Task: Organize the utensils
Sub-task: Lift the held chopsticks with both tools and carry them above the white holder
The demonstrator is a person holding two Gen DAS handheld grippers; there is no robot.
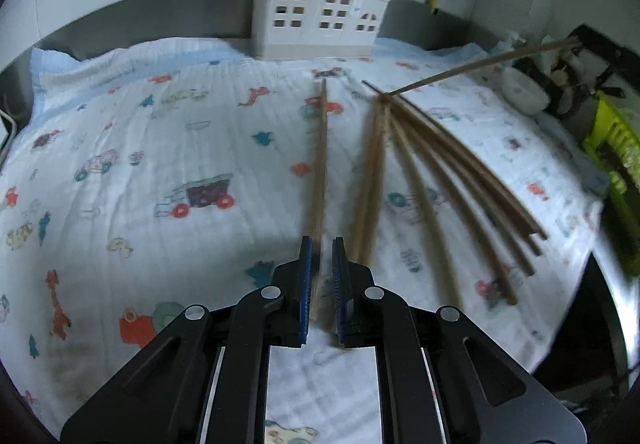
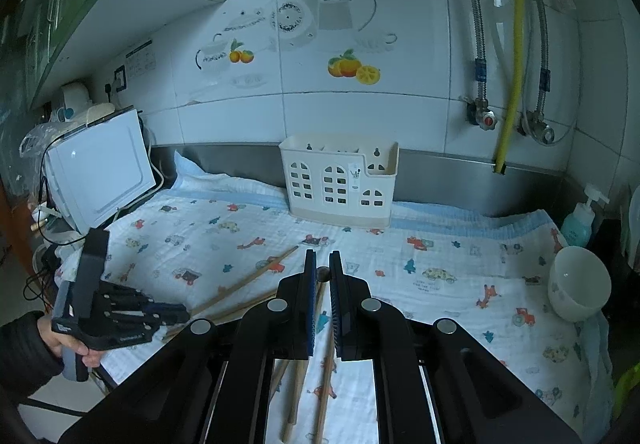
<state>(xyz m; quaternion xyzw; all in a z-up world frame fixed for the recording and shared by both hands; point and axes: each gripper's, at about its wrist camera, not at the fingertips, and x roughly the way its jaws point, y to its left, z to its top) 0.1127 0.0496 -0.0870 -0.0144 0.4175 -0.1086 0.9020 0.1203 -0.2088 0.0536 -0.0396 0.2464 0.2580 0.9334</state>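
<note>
The left claw [image 1: 320, 256] gripped one chopstick [image 1: 320, 163] over the cloth [image 1: 160, 123] — the right claw [image 2: 322, 272] pinched another [image 2: 322, 274], raised — near the holder [image 2: 340, 179].

wall [image 2: 360, 115]: white tiles w/ teapot & fruit decals
cabinet [image 2: 60, 3]: green, upper left
worktop [image 2: 440, 171]: steel backsplash, cartoon cloth [image 2: 440, 264]
</note>
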